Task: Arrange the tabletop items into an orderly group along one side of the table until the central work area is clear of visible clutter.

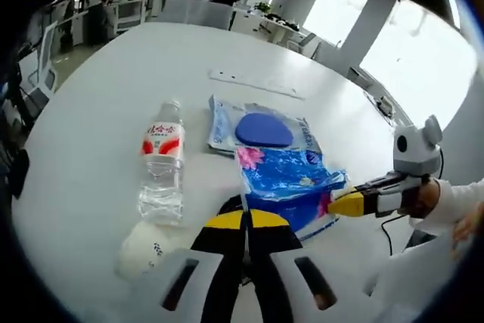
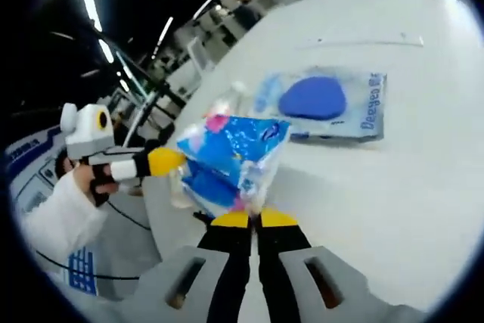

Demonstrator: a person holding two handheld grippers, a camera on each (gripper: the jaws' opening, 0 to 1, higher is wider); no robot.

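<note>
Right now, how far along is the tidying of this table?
Early. Nothing looks grouped at one side yet. In hand: the right gripper is shut on the blue patterned packet, lifting it. Left: the water bottle, the pouch with the blue disc and the white cup sit mid-table.

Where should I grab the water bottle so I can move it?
Grab the water bottle around its middle, at the red label, probably best from above. It lies on its side on the white table with its cap pointing away, so its long round body offers two open sides for the gripper to close across.
</note>
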